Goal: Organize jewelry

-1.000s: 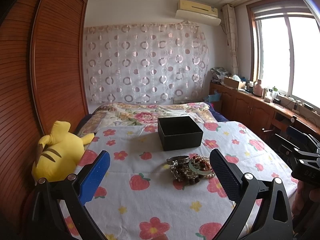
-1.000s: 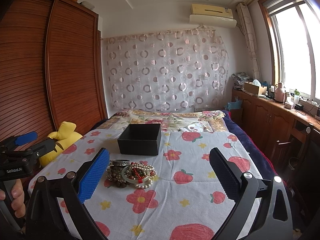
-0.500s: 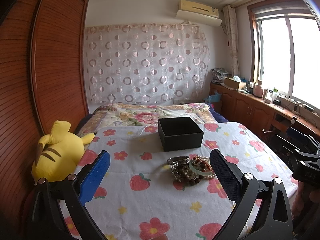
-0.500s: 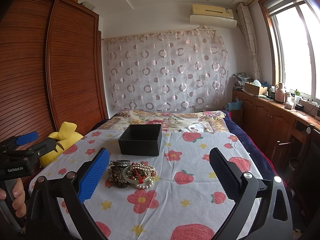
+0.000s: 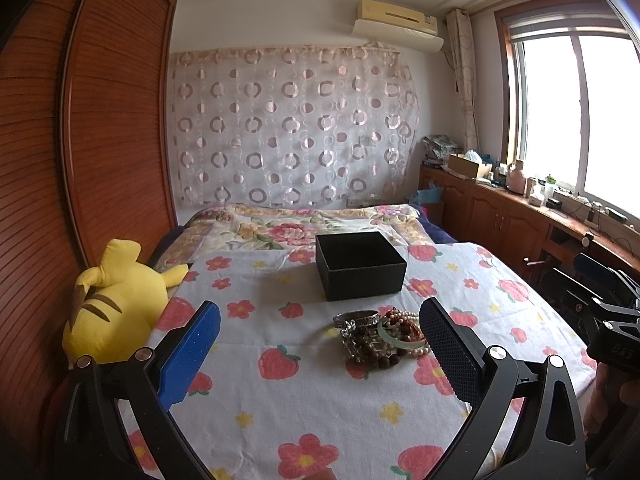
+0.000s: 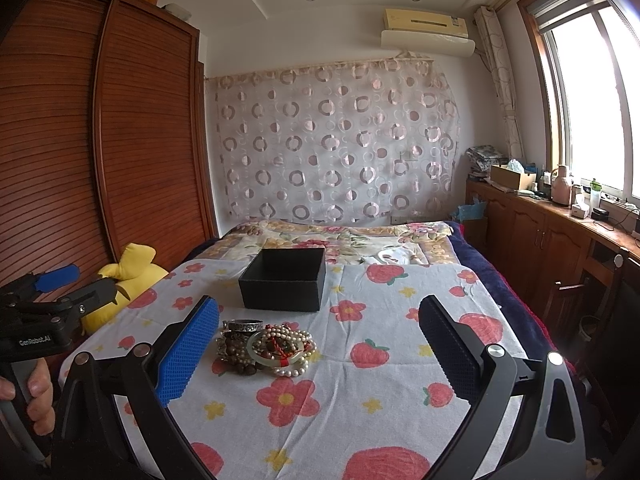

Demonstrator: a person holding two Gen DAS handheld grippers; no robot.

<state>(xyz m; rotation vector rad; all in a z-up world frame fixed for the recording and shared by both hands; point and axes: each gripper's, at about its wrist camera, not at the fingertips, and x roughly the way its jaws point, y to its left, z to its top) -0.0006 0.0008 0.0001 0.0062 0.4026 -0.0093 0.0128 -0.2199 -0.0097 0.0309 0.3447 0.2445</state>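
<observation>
While we hold our left gripper [image 5: 320,354] and right gripper [image 6: 318,350] spread wide and empty, the tangled heap of beaded bracelets [image 6: 267,346] lies before the open black square box [image 6: 284,280].

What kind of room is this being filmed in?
Most likely a home bedroom: a bed under a strawberry-print sheet, a tall wooden wardrobe beside it, and a yellow plush toy at its edge.
</observation>
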